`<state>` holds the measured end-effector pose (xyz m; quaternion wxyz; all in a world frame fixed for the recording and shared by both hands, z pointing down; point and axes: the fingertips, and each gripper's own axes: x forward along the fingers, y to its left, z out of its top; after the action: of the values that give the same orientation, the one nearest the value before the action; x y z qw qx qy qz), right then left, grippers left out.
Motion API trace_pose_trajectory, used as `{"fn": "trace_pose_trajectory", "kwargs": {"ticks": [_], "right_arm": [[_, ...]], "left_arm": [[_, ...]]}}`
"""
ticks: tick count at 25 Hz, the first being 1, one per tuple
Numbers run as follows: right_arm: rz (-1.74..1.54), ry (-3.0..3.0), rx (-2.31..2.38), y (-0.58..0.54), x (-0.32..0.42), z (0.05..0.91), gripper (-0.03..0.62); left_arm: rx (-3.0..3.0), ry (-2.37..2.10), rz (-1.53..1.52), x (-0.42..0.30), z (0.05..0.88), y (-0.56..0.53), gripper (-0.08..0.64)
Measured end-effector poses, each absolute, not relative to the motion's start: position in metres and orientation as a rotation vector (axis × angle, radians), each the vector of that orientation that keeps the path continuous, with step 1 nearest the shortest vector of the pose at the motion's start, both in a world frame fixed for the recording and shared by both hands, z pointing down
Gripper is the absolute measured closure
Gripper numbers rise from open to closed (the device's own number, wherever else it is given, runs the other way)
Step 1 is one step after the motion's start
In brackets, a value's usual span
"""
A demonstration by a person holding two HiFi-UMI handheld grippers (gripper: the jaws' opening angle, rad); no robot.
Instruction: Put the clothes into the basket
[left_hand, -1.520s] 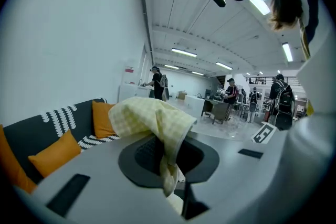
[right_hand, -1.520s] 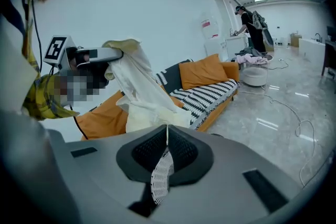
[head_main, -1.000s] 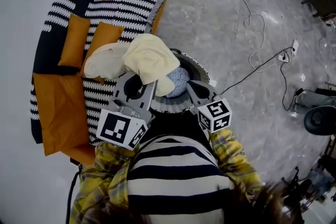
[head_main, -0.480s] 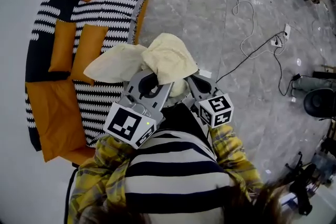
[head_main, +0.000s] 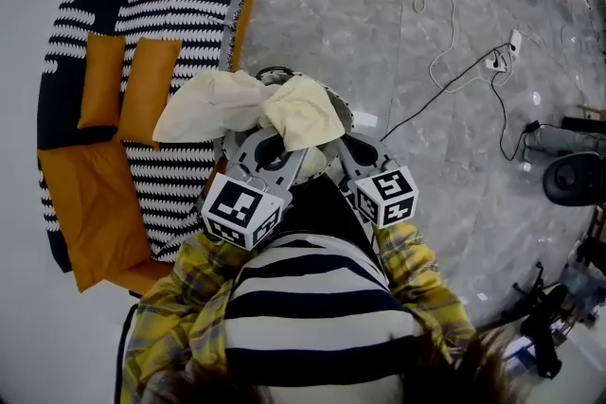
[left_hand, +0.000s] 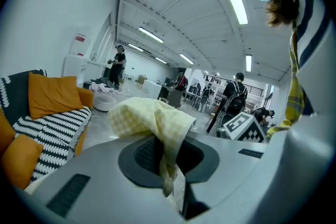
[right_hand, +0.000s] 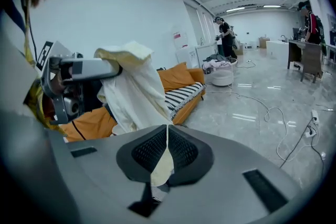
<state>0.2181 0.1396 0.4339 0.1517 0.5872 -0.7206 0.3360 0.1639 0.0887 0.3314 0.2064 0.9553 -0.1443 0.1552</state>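
A pale yellow checked garment (head_main: 256,104) hangs bunched between both grippers, right over the round basket (head_main: 343,114), of which only a bit of dark rim shows. My left gripper (head_main: 272,149) is shut on a fold of the garment (left_hand: 152,118), which spills over the pads. My right gripper (head_main: 338,149) is shut on another thin edge of the garment (right_hand: 134,89), and that view also shows the left gripper's body (right_hand: 79,68) with cloth draped from it. The basket's inside is hidden by the cloth.
A sofa (head_main: 161,33) with a black-and-white striped cover and orange cushions (head_main: 95,203) curves along the left, close to the basket. Cables (head_main: 445,61) and a power strip (head_main: 514,43) lie on the grey marble floor at the right. People stand far off in the room.
Both grippers have carried the garment forward and lower over the basket. The cloth now covers the basket's opening, which showed a blue-white item inside a second ago.
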Motion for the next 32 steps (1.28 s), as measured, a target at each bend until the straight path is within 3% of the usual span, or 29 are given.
{"fn": "trace_pose_trajectory", "kwargs": {"ticks": [16,19,32], "right_arm": [[1.031,-2.07,1.572,0.142,0.202,0.455,0.563],[1.04,-2.07,1.553,0.142,0.199,0.459,0.563],[1.057,-2.093,1.448,0.122,0.172,0.47,0.563]], "left_arm": [[2.52,-0.367,1.097,0.133,0.504,0.111,0.507],[2.489,-0.373,1.113,0.128,0.51,0.115,0.378],[2.358,-0.652,1.067,0.056,0.531,0.075,0.373]]}}
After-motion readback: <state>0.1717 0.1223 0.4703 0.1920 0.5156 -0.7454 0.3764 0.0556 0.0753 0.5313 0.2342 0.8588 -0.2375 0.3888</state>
